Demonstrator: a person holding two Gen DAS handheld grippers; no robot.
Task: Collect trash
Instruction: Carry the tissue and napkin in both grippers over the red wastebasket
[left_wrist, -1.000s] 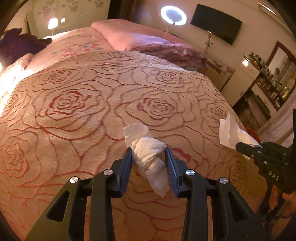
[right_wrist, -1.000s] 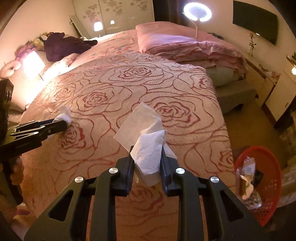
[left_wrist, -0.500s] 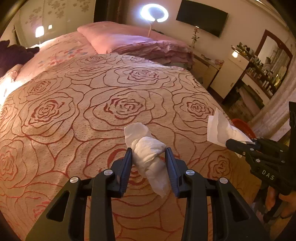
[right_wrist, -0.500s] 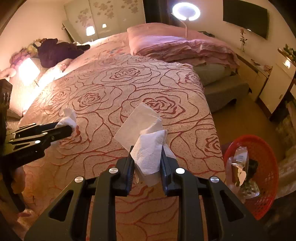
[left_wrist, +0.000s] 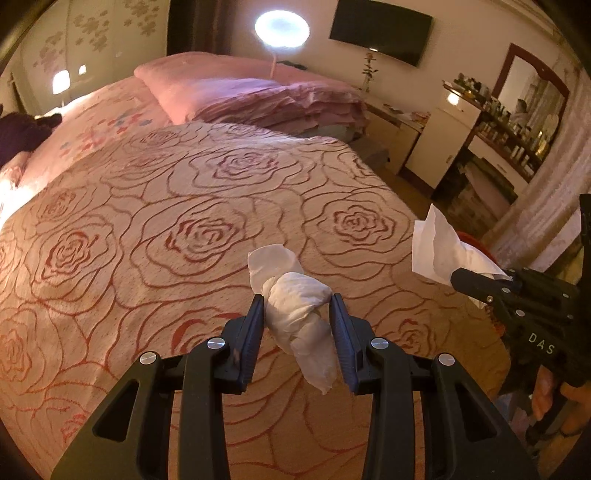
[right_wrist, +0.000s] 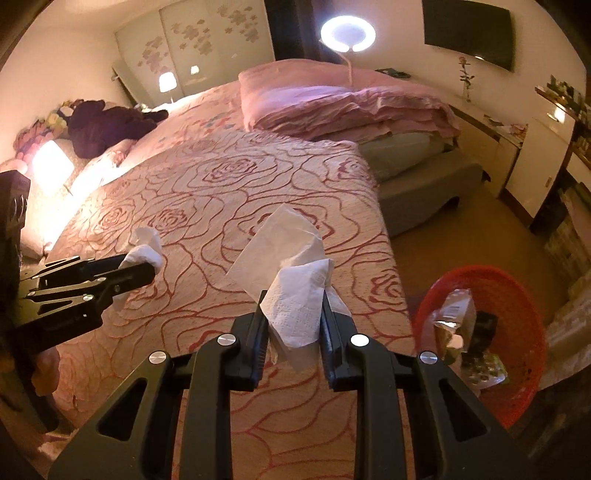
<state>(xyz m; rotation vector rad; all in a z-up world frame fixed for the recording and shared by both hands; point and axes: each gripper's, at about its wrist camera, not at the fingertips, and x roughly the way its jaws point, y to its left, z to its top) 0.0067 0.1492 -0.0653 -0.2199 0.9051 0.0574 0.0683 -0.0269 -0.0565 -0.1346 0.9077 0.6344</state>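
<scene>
Both claws carry paper above the bed; the left claw is pinching a twisted tissue wad, the right claw a flat crumpled tissue. The red basket stands on the floor beside the bed, to the right of both claws, some wrappers already inside. I think each claw should be brought right over the rim before letting go, one after another; light paper drifts easily. Both claws point downward at a slant, side by side.

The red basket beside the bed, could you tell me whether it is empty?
Not empty: the red basket already holds wrappers.
</scene>
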